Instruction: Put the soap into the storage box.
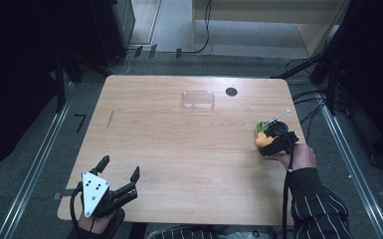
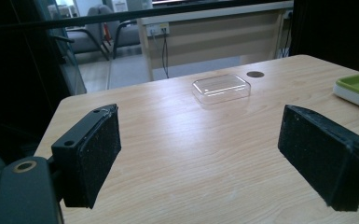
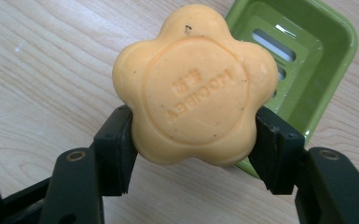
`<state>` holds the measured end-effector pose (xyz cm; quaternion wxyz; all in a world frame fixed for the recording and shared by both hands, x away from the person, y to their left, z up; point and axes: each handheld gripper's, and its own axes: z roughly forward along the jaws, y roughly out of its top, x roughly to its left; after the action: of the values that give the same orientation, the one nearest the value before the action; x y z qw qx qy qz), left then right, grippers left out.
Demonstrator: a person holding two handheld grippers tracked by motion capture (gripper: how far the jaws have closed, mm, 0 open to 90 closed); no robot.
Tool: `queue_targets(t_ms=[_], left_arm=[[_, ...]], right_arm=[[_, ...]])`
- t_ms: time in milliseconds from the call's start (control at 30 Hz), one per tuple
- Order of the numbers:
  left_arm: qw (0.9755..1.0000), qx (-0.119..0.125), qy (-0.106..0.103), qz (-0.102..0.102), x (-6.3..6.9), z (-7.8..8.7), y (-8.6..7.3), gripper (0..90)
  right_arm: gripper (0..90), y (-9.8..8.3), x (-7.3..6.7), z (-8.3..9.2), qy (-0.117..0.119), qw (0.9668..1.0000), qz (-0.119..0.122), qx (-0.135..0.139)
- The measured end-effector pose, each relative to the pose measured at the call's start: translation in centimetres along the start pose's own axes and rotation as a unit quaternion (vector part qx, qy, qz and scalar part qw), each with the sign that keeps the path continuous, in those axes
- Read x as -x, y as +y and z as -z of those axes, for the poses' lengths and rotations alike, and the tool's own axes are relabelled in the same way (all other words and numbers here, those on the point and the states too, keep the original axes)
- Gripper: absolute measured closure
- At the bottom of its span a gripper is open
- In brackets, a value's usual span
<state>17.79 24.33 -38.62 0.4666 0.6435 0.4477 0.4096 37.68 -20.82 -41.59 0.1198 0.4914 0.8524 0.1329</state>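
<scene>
A flower-shaped orange soap (image 3: 194,86) is clamped between the two black jaws of my right gripper (image 3: 193,147), which is shut on it just above the wood. Beside it, to the upper right in the right gripper view, lies a green soap dish (image 3: 307,56) with slots in its floor. In the high view the soap (image 1: 261,140) and right gripper (image 1: 268,142) sit at the table's right edge, the green dish (image 1: 259,128) just beyond. My left gripper (image 1: 120,174) rests at the near left corner, jaws wide open and empty; its pads (image 2: 93,161) frame bare wood.
A clear plastic lid or tray (image 1: 198,99) lies at the far middle of the wooden table (image 1: 179,149), with a dark cable hole (image 1: 231,91) to its right. Cables run on the floor beyond the right edge. A striped sleeve (image 1: 318,209) comes in at the bottom right.
</scene>
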Motion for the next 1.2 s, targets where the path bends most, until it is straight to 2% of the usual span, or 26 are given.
queue_targets(t_ms=[567, 667, 1200], left_arm=[[1.0000, 0.000, 0.000, 0.000, 0.1, 0.0, 0.0, 13.6], [1.0000, 0.000, 0.001, 0.000, 0.1, 0.0, 0.0, 13.7], [1.0000, 0.000, 0.002, 0.000, 0.1, -0.1, 0.0, 13.6]], right_arm=[[40.0, 0.5, 1.9, -0.7, -0.006, 0.9997, -0.022, -0.006], [40.0, 0.6, 2.0, -0.8, -0.013, 0.9997, -0.021, -0.008], [40.0, 1.3, 3.9, -2.2, -0.008, 0.9989, -0.038, -0.027]])
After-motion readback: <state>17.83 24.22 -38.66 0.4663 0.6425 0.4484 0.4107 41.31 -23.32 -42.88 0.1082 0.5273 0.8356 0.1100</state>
